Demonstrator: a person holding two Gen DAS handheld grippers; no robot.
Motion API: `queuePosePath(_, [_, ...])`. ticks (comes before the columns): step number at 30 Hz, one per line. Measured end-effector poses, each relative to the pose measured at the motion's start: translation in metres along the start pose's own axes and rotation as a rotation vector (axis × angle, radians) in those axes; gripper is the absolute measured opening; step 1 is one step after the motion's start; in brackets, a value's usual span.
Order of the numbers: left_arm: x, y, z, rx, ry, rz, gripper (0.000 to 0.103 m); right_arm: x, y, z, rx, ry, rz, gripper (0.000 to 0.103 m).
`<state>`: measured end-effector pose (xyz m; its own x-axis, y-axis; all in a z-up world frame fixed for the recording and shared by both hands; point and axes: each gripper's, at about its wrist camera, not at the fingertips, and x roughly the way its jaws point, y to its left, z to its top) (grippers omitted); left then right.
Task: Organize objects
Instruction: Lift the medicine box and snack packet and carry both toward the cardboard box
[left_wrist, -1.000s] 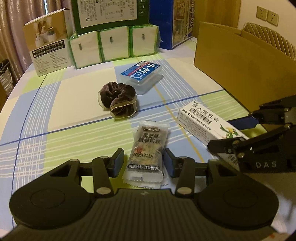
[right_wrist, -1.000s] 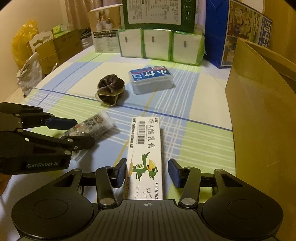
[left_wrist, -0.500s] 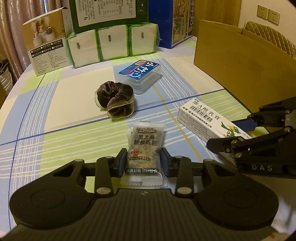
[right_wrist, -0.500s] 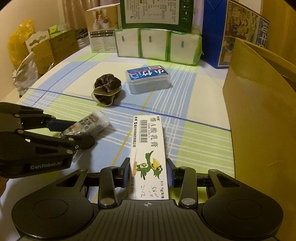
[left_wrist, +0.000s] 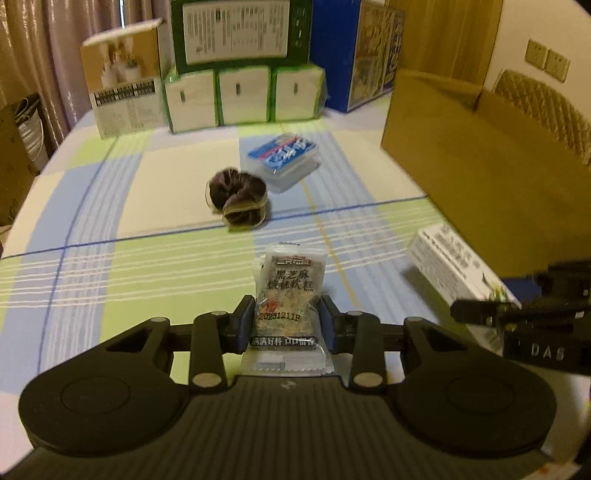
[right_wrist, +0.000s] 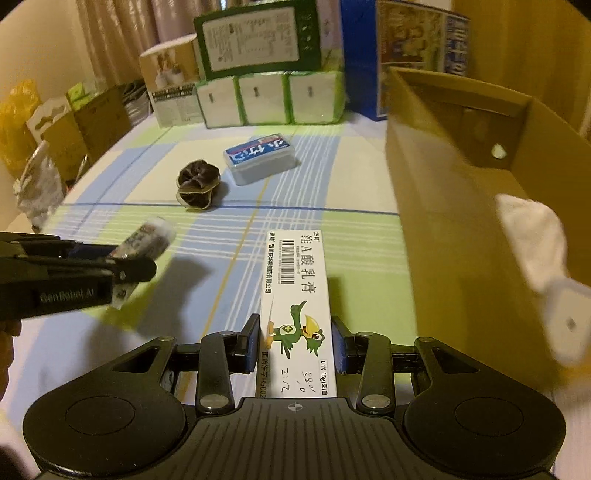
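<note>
**Two grippers, each holding one thing**

The left gripper (left_wrist: 287, 325) has its jaws pinching a clear snack packet (left_wrist: 290, 295) with black writing on it. The packet sticks out forward between the blue pads. In the right wrist view the packet is lifted off the checked cloth and casts a shadow under it.

The right gripper (right_wrist: 295, 347) has its jaws pinching a long white medicine box (right_wrist: 297, 295) with a green bird printed on it. The box points away from the gripper and is also held above the cloth.

The worktop (left_wrist: 110, 266) wears a cloth with blue, green and cream squares. In the middle, farther away, lies a dark brown hair scrunchie (left_wrist: 238, 201). Just beside it on the right is a small clear plastic case (left_wrist: 282, 160) with a blue label.

On the right stands an open cardboard box (right_wrist: 461, 192). Something white (right_wrist: 532, 236) lies inside it, but it is too blurry to tell what.

At the far edge sit three white packs with green edges (left_wrist: 242, 96) in a row, with a green box (left_wrist: 240, 33) on top. A blue box (left_wrist: 369, 55) stands to their right, and a brown and white box (left_wrist: 125, 96) to their left.
</note>
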<state>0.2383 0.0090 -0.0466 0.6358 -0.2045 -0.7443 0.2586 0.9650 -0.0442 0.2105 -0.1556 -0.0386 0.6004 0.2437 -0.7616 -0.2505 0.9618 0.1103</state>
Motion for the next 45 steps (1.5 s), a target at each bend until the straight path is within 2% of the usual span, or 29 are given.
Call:
queuePosePath(4, [-0.037, -0.010, -0.003, -0.046, -0.024, -0.007, 0.031, -0.040, 0.006, -0.009, 0.021, -0.040, 0.011, 0.035])
queuePosePath(10, [-0.085, -0.038, -0.018, -0.055, -0.031, 0.017, 0.031, -0.097, 0.006, -0.013, 0.055, -0.096, 0.032, 0.035])
queuePosePath(19, [-0.127, -0.078, -0.031, -0.050, -0.039, 0.008, 0.031, -0.155, -0.008, -0.025, 0.079, -0.139, 0.007, 0.035])
queuePosePath(30, [-0.150, -0.118, -0.027, -0.004, -0.061, -0.036, 0.031, -0.196, -0.033, -0.039, 0.116, -0.180, -0.030, 0.035])
queuePosePath(45, [-0.150, -0.155, -0.005, 0.038, -0.083, -0.096, 0.031, -0.226, -0.076, -0.039, 0.182, -0.237, -0.097, 0.035])
